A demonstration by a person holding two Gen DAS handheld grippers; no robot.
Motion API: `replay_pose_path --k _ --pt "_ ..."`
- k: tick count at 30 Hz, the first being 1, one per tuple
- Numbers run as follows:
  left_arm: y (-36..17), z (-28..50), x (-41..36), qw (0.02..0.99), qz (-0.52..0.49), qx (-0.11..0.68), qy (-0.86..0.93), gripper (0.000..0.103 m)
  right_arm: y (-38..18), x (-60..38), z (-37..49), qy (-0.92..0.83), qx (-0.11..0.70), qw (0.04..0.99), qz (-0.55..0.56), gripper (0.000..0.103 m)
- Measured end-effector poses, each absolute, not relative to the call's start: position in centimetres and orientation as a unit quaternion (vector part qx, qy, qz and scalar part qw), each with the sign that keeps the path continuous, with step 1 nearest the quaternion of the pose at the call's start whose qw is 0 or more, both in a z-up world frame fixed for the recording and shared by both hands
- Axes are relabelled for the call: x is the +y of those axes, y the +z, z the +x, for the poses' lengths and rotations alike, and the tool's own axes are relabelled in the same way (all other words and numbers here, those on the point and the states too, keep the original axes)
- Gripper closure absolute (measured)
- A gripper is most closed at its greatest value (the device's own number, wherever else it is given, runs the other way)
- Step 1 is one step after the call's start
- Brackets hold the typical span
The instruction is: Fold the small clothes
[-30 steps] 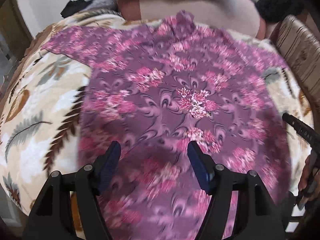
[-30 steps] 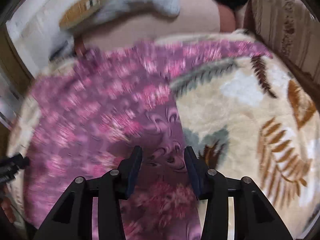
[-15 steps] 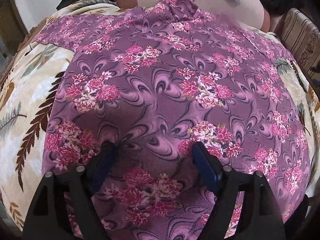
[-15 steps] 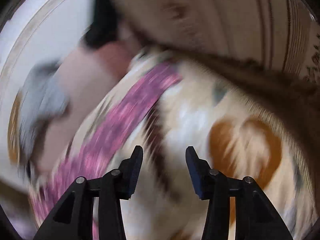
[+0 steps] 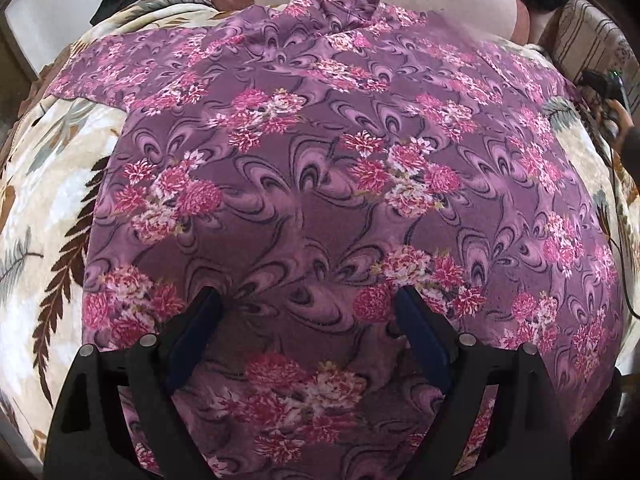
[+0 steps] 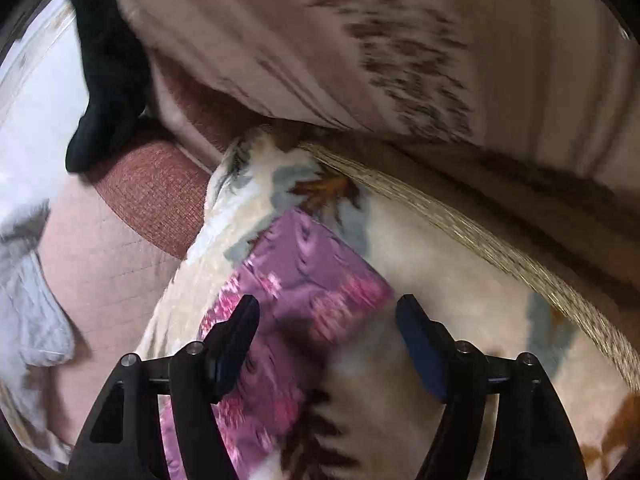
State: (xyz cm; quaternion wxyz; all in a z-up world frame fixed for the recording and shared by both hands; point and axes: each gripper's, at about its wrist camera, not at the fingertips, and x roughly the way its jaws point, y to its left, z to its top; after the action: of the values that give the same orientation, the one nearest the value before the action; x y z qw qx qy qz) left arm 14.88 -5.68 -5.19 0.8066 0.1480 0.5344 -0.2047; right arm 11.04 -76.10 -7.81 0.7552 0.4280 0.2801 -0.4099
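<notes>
A purple garment (image 5: 320, 168) with pink flowers lies spread flat on a cream blanket (image 5: 44, 184) printed with leaves. Its collar points away and both sleeves stretch out sideways. My left gripper (image 5: 306, 298) hovers close over the lower middle of the garment. Its jaws are opening, and the pads press on nothing. My right gripper (image 6: 328, 320) is above the end of the garment's sleeve (image 6: 312, 276), near the blanket's far corner. Its jaws are opening too, with the sleeve end lying below and between them, unpinched.
A striped beige cushion (image 6: 360, 40) rises just behind the blanket's fringed edge (image 6: 460, 220). A pinkish-brown cushion (image 6: 156, 196), a black cloth (image 6: 108, 80) and a grey-white cloth (image 6: 28, 300) lie beyond the blanket. A hand (image 5: 624, 120) shows at the left wrist view's right edge.
The left gripper has sunk closer to the garment and its jaws have spread. The right gripper has swung from the garment's body out to the sleeve end, rolling, with its jaws widening.
</notes>
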Motion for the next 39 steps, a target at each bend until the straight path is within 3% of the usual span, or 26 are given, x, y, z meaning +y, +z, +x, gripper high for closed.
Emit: replay_pose_path --k 1,3,12,21,29,39 --pt "-5.1 15.0 -5.8 0.806 0.148 0.536 -0.205 0.014 -7.7 -76.0 11.9 -0.42 0.295 0.757 0.405 0.039" --pt "-5.0 15.3 -5.9 0.804 0.144 0.54 -0.203 0.014 -7.6 -75.9 13.0 -0.42 0.32 0.763 0.373 0.092" --pt "-1.1 19.7 -7.7 0.849 0.134 0.464 -0.216 0.014 -2.6 -75.8 10.4 -0.468 0.288 0.767 0.332 0.093" --pt "-4.5 25.0 -7.5 0.825 0.061 0.521 -0.209 0.014 0.4 -71.8 11.6 -0.426 0.295 0.798 0.308 0.093" --pt "-4.6 24.9 -7.3 0.83 0.059 0.509 -0.221 0.014 2.5 -62.8 14.0 -0.304 0.288 0.851 0.316 0.093" --pt "-4.3 24.0 -4.2 0.819 0.011 0.517 -0.248 0.014 1.6 -46.4 19.8 -0.127 0.348 0.88 0.298 0.092"
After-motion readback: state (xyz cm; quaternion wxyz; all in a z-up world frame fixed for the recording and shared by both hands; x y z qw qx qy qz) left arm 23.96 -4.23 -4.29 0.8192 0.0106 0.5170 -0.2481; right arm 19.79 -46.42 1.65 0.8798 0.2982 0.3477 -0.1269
